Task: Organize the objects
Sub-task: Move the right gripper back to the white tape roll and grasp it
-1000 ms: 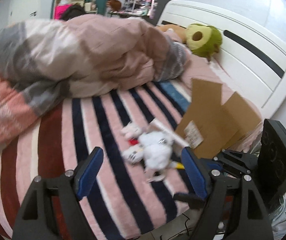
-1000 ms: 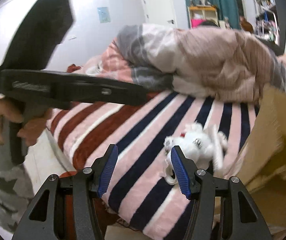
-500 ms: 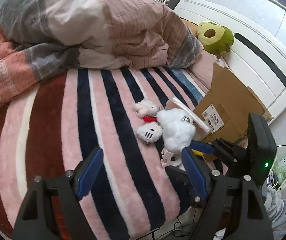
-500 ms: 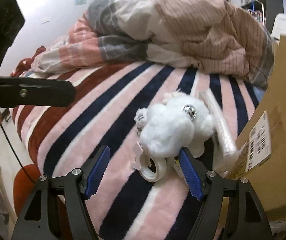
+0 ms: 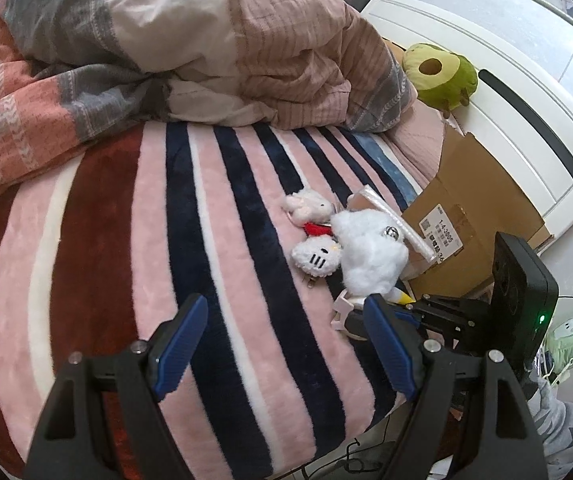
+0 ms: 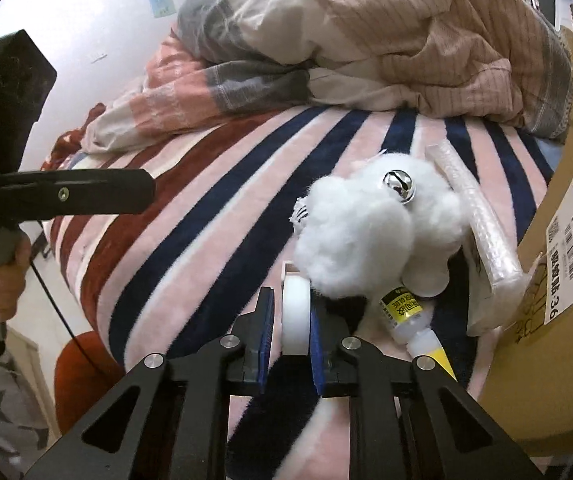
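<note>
A pile of small things lies on the striped bed blanket (image 5: pixel 214 248): a white fluffy plush with a silver bell (image 6: pixel 370 228), two small Hello Kitty plushes (image 5: pixel 314 258), a glue bottle (image 6: pixel 408 316), a bubble-wrapped roll (image 6: pixel 474 216) and a white tape roll (image 6: pixel 295 316). My right gripper (image 6: pixel 288 334) is shut on the tape roll at the near edge of the pile. My left gripper (image 5: pixel 282 344) is open and empty, above the blanket just left of the pile. An open cardboard box (image 5: pixel 462 200) stands right of the pile.
A bunched pink and grey duvet (image 5: pixel 166 52) covers the far half of the bed. A green avocado plush (image 5: pixel 440 74) rests by the white headboard (image 5: pixel 526 120). The bed edge drops to the floor at the near side.
My right gripper moved forward to the pile and closed on the tape roll. My left gripper moved in over the bed and stayed open.
</note>
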